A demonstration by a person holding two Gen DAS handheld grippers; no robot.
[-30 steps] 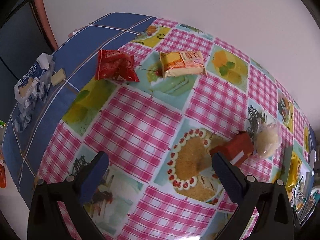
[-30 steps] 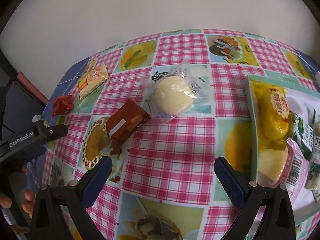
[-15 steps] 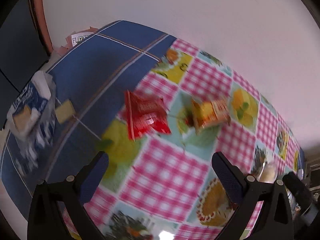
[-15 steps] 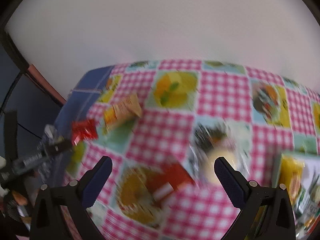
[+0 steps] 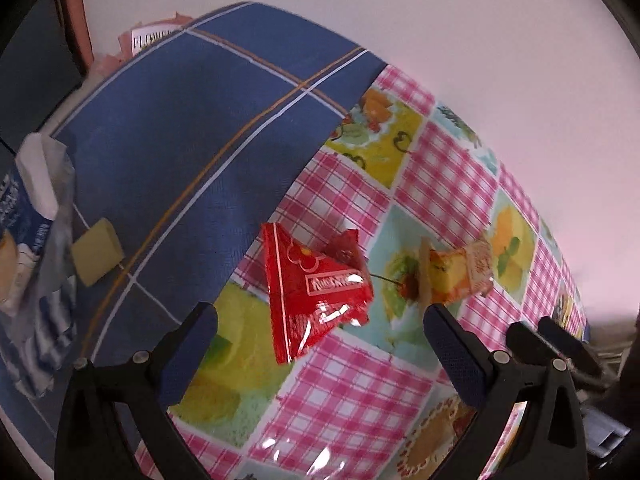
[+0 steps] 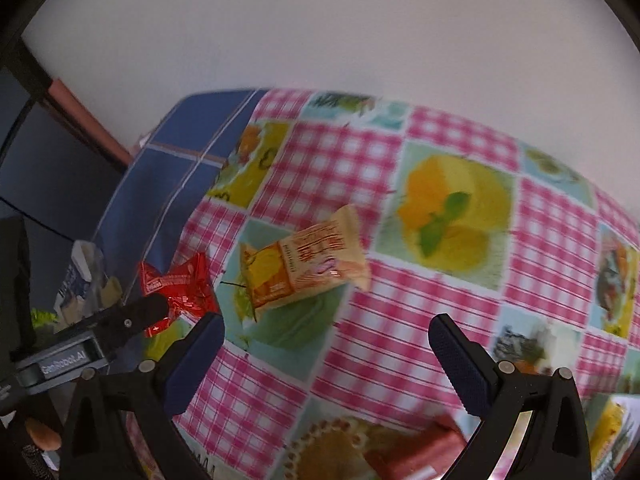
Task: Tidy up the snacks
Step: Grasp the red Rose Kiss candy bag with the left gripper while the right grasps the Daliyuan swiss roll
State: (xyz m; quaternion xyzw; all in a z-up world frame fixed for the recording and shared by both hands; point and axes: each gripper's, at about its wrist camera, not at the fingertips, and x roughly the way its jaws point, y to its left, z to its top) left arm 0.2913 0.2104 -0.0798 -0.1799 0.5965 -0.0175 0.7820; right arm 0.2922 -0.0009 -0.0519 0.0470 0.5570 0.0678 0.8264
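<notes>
Left wrist view: the left gripper (image 5: 320,344) hangs released, jaws wide apart and empty, over the table (image 5: 360,408). The red snack packet (image 5: 316,288) lies flat on the checked cloth just ahead of the gap between the jaws, untouched. Just beside the red packet, on its far right, lies the orange snack packet (image 5: 460,276), also loose. Well to the left of the red packet, on the blue cloth (image 5: 192,136), sit a small pale block (image 5: 96,256) and an opened blue-and-white bag (image 5: 32,240).

Right wrist view: the right gripper (image 6: 326,356) is likewise released, jaws spread with nothing between them. The orange snack packet (image 6: 308,260) lies ahead of it, slightly blurred. To the left of that packet is the red snack packet (image 6: 176,284), with the tip of the left gripper (image 6: 132,316) just before it. A reddish-brown box (image 6: 420,452) shows blurred at the bottom edge, nearer than the orange packet.

Judged from this, sorting has some way to go: both packets lie loose, neither grasped; each gripper seems lined up on its own packet for a pick-up
</notes>
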